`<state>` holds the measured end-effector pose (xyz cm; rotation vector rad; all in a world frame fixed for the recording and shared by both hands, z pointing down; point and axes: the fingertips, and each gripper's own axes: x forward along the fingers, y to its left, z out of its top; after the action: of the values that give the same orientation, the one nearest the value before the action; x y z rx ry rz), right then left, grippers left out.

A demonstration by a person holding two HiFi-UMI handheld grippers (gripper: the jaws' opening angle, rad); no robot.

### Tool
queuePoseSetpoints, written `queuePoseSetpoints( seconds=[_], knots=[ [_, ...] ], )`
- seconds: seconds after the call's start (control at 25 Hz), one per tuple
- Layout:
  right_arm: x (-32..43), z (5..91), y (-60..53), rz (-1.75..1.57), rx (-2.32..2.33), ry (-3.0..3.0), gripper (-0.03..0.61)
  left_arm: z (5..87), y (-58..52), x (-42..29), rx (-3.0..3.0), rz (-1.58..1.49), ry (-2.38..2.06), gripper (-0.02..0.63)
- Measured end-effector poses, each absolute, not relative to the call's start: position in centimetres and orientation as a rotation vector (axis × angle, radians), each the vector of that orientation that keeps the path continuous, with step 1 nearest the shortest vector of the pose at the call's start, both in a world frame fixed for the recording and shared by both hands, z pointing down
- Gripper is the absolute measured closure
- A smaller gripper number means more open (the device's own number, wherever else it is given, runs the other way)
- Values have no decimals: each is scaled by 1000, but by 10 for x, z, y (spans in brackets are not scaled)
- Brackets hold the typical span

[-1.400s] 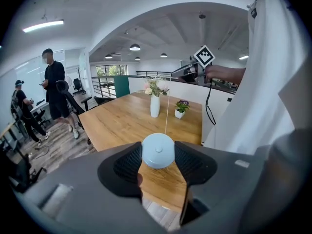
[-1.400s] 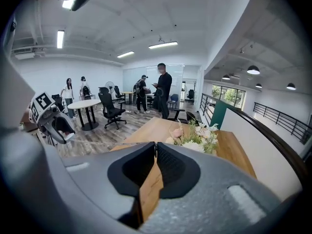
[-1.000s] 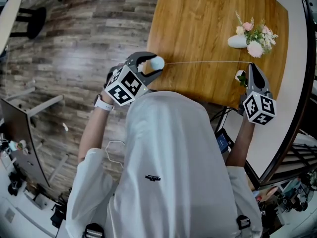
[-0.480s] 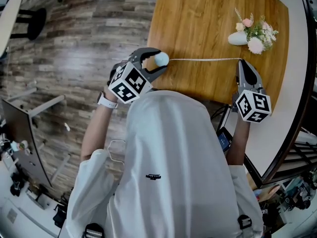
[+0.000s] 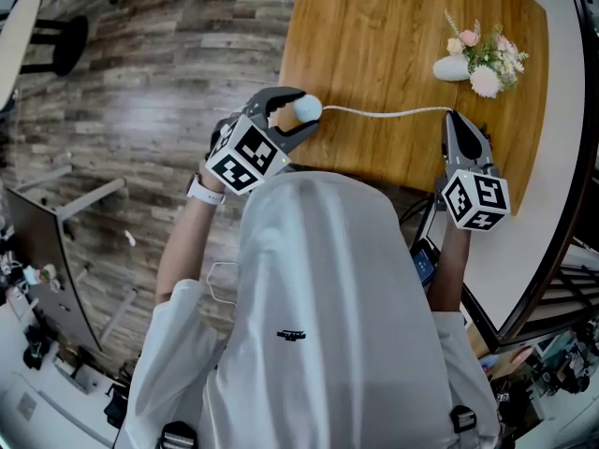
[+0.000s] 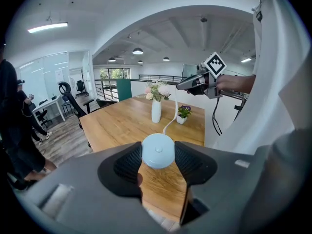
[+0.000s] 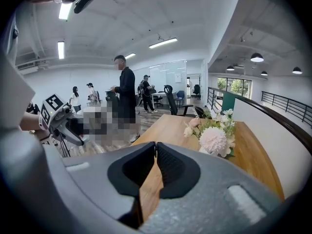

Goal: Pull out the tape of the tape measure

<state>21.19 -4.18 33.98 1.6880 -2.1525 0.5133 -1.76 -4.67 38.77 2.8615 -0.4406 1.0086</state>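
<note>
The right gripper point(image 5: 450, 117) has come in toward the left gripper point(image 5: 298, 112), narrowing the gap between the 2. The tape point(image 5: 384, 113), taut before, now sags in what seems a shallow curve.

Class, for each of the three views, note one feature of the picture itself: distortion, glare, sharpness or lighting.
Head view: soft, even light, with a pale sheen on the plank floor. Left gripper view: a fisheye circle with black corners; the tape measure close to the lens is sharp. Right gripper view: the same fisheye frame; the ceiling strip light is blown out white.
</note>
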Motion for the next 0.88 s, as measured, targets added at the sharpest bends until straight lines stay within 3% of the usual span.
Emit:
queuePoseSetpoints(
  seconds=[0.88],
  knots=[
    [187, 381, -49, 465, 1619, -2203, 555, 417, -66, 19, 2707, 883, -720, 379]
  ],
)
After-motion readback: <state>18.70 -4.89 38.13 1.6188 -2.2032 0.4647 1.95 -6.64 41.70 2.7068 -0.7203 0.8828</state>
